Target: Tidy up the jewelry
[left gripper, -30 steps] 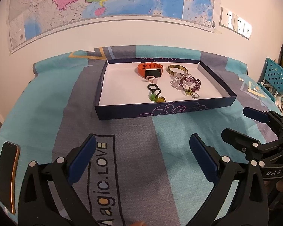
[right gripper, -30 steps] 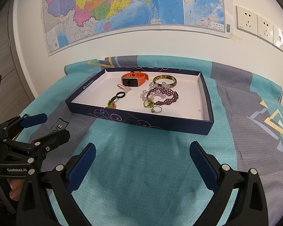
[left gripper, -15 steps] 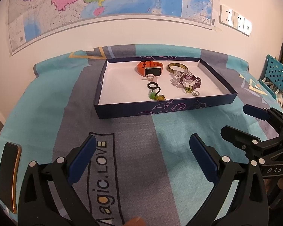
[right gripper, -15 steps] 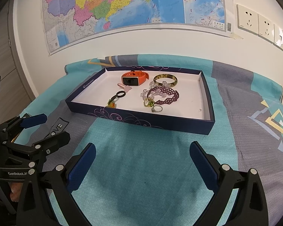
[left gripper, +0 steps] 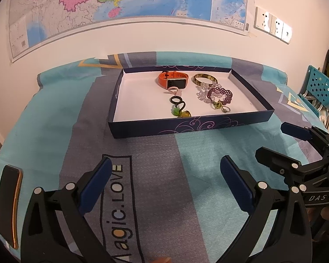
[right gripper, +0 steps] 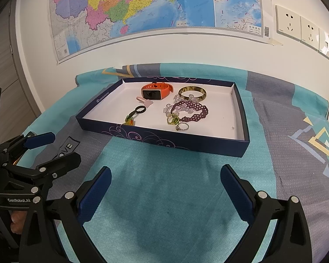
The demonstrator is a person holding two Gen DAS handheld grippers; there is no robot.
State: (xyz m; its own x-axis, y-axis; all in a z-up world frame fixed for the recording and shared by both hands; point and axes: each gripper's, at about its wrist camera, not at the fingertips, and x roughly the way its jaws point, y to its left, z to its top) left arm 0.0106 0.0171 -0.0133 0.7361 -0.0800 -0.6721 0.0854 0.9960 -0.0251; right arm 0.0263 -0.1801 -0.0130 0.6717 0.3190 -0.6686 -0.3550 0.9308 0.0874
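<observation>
All the jewelry, from the orange watch (left gripper: 172, 80) to the purple bracelet (right gripper: 192, 111), already lies in the navy box (left gripper: 186, 125) on the tabletop. Both my left gripper (left gripper: 164, 183) and right gripper (right gripper: 165, 186) hover short of it, fingers spread wide and empty, so I judge little remains.

One shallow navy tray (right gripper: 208, 145) on a patterned cloth (right gripper: 164, 186). Inside the tray: one orange watch (right gripper: 155, 91), one amber bangle (right gripper: 192, 93), one purple beaded bracelet (right gripper: 193, 111), one clear bead bracelet (right gripper: 171, 107), one silver ring (right gripper: 182, 127), one black-ringed charm (right gripper: 136, 114). Left of the tray, one phone (left gripper: 9, 203).

Jewelry (right gripper: 187, 111) in navy tray (right gripper: 164, 141)
</observation>
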